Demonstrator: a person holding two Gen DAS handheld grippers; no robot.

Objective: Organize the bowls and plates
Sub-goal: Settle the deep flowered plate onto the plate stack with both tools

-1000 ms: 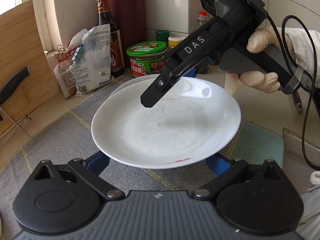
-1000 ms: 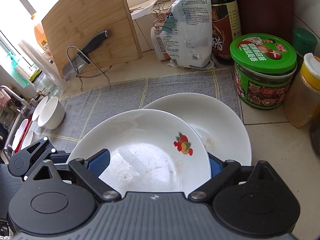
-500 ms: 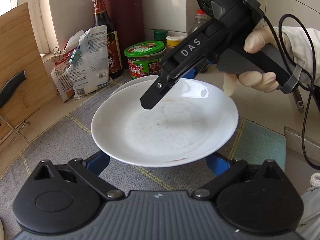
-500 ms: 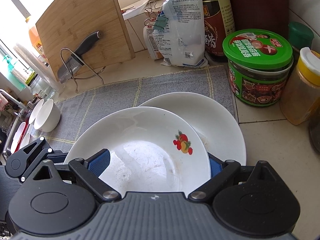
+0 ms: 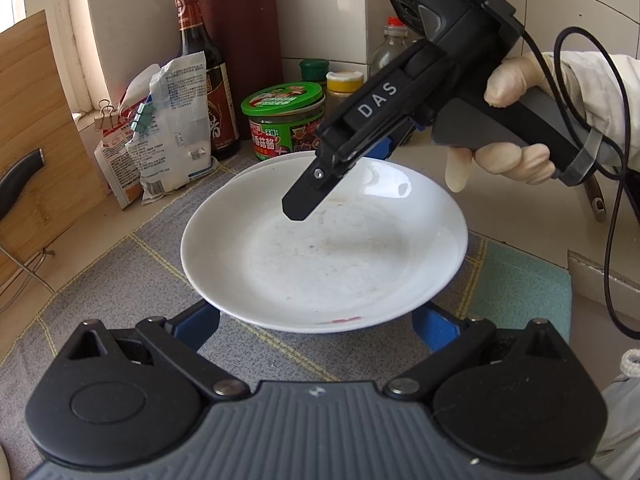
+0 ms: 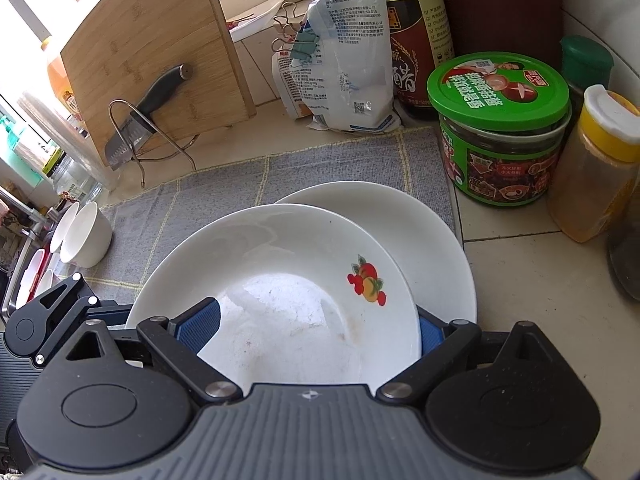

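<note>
Right wrist view, fruit-print plate [image 6: 280,280] between open right hand-held gripper [image 6: 316,326] pads

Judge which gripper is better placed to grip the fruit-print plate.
Right, probably. The right gripper straddles the rim of the fruit-print plate, one finger above, one beneath, jaws open. The left gripper only shows pads under the near rim.

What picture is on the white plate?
Red and orange fruit with green leaves on the plate, best seen from the right wrist.
</note>
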